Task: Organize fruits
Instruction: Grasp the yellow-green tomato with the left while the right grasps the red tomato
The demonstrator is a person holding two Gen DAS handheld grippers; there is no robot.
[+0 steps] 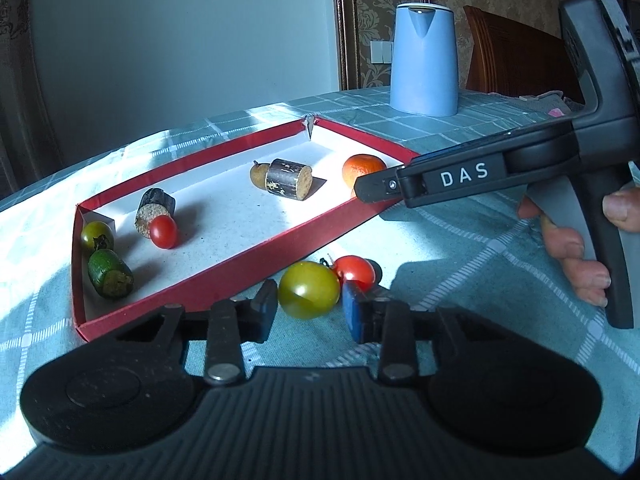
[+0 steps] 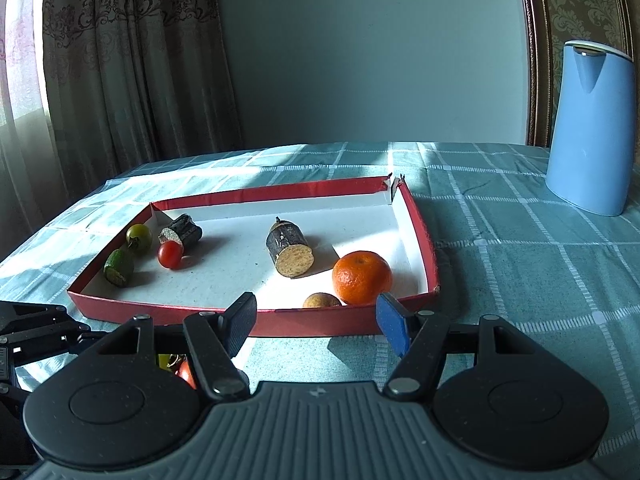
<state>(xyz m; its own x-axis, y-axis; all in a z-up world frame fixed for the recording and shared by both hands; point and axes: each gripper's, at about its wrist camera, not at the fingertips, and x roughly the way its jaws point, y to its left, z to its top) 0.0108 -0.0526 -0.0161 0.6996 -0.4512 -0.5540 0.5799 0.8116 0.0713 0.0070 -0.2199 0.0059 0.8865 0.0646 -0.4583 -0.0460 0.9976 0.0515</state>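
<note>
A shallow red tray (image 1: 224, 276) (image 2: 424, 240) with a white floor holds an orange (image 1: 362, 168) (image 2: 362, 276), two dark cut pieces (image 1: 288, 179) (image 2: 289, 249), a red tomato (image 1: 163, 231) (image 2: 170, 254), a green tomato (image 1: 97, 235) (image 2: 139, 236), a green cut piece (image 1: 110, 274) (image 2: 119, 267) and a small brown fruit (image 2: 321, 300). Outside the tray on the cloth lie a yellow-green tomato (image 1: 309, 289) and a red tomato (image 1: 355, 270). My left gripper (image 1: 310, 308) is open with its fingers either side of the yellow-green tomato. My right gripper (image 2: 316, 320) is open and empty at the tray's near wall.
A blue kettle (image 1: 424, 60) (image 2: 592, 128) stands on the checked teal tablecloth (image 2: 520, 260) behind and right of the tray. A wooden chair (image 1: 516, 56) stands behind the table. The right gripper's body (image 1: 520, 168) reaches over the tray's right corner in the left wrist view.
</note>
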